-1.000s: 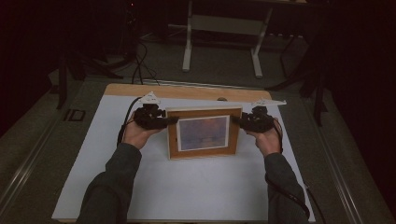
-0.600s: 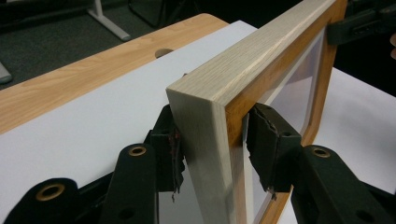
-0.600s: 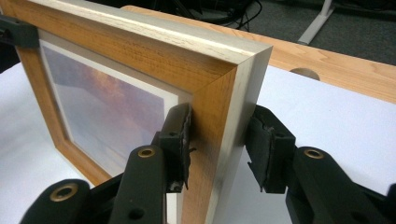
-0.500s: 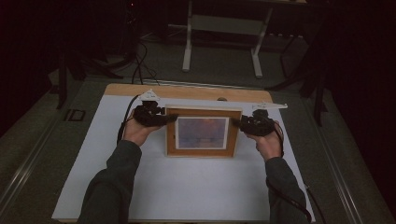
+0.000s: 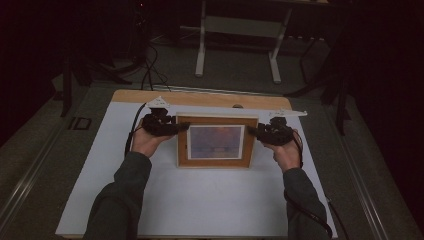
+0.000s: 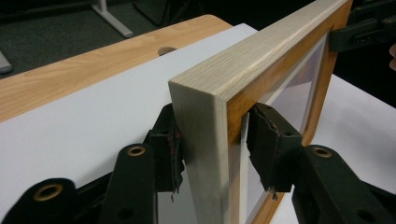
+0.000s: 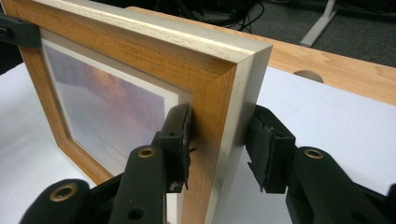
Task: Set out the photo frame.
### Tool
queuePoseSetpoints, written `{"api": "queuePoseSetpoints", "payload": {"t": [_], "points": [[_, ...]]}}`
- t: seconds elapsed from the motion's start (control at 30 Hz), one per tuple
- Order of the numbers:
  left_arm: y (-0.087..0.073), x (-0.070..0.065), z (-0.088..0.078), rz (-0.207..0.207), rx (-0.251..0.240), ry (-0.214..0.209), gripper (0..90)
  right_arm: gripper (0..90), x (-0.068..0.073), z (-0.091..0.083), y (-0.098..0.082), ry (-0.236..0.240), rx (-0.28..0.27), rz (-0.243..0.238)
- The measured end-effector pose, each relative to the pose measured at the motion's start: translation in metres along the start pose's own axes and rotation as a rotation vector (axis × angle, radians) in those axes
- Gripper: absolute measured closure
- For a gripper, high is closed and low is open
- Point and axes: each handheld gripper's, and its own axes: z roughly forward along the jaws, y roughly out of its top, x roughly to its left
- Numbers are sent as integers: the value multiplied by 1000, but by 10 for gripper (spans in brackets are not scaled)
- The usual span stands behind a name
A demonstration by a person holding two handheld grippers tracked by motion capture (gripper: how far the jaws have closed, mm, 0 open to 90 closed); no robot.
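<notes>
High view: wooden picture frame (image 5: 217, 142) stands mid tabletop (image 5: 200, 200), left gripper (image 5: 181, 127) & right gripper (image 5: 253, 131) at its side edges. Left gripper view: jaws clamped on frame's edge. Right gripper view: same, opposite edge. Grasp looks done; whether it's lifted, can't tell

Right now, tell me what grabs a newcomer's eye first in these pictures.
A wooden picture frame with a sunset-toned print stands mid-table on the white mat. The left gripper pinches its left edge and the right gripper its right edge, one jaw front and one behind.
</notes>
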Motion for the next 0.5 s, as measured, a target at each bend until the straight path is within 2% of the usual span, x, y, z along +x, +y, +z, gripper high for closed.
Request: {"api": "queuePoseSetpoints", "payload": {"t": [0.17, 0.5], "points": [[-6, 0, -5, -28, -23, 26, 510, 557, -1, -2, -2, 6, -5, 5], [-16, -1, -26, -26, -42, 49, 487, 479, -5, -14, -5, 16, -20, 14]]}}
